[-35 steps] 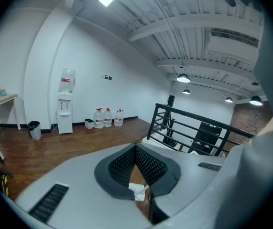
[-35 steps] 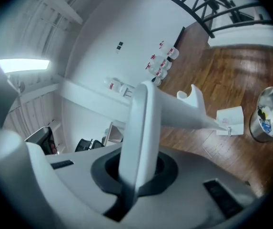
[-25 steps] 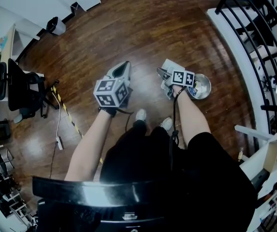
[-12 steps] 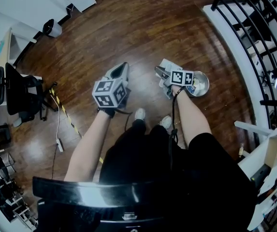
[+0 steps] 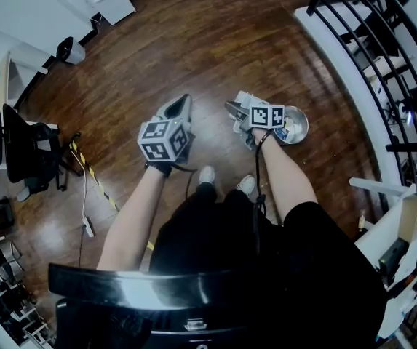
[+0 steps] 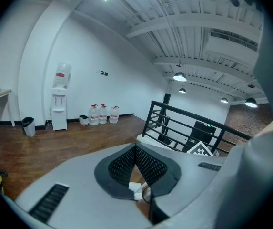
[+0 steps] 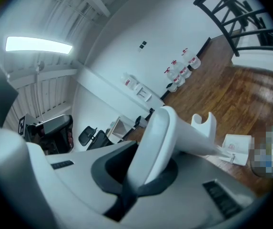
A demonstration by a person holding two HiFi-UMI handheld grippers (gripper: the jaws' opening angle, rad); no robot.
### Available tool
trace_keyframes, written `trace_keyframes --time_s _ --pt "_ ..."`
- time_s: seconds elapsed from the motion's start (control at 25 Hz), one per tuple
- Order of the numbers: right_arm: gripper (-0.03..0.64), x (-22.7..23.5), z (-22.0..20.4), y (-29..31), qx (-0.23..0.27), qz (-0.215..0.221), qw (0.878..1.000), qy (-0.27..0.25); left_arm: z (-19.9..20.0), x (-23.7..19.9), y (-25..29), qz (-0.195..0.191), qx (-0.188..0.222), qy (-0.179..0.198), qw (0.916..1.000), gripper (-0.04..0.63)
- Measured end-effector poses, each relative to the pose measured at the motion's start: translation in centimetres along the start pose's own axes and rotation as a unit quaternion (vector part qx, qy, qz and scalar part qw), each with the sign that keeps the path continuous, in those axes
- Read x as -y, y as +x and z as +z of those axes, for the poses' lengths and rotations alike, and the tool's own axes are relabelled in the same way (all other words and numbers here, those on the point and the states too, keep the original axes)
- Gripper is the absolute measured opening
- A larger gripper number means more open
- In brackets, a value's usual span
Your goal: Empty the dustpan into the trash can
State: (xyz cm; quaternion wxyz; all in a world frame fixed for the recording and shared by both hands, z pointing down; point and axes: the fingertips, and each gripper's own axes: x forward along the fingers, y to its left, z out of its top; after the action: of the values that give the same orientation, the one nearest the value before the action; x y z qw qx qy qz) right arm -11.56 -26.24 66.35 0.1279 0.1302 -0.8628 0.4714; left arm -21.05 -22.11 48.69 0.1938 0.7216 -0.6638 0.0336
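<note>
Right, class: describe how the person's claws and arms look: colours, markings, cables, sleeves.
The left claw and right claw are grey shells with black pads. Each carries a cube of black-and-white square markers. A black cable runs along the right forearm. Sleeves are short and black.

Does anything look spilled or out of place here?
No spill shows. One oddity: a yellow-and-black striped strip lies slantwise across the wood floor near a white power strip; possibly a trip hazard.
</note>
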Motion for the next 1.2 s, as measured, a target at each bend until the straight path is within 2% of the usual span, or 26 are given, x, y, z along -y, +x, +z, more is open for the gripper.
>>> trace_keyframes --time_s 0.36,0.76,1.04,1.2 --pt "0.005 -3.0 0.3 -1.1 -0.002 0.0 1.0 -0.027 -0.2 0.6 0.8 -0.025 0.002 -0.011 0.9996 0.003" --pt "0.006 -7.2 2.1 -4.1 0.012 -0.008 0.997 -0.07 -0.8 1.6 2.7 -0.067 -0.001 -0.044 0.9968 0.003" --pt "0.006 -10.2 3.2 -6.1 0.026 -0.03 0.994 -0.104 -1.4 2.2 5.1 -0.102 -0.02 -0.083 0.9912 0.002" --pt "0.006 -11.6 4.1 -8.1 0.042 -0.039 0.992 -0.112 -1.6 4.2 6.8 -0.128 -0.031 -0.096 0.9866 0.003"
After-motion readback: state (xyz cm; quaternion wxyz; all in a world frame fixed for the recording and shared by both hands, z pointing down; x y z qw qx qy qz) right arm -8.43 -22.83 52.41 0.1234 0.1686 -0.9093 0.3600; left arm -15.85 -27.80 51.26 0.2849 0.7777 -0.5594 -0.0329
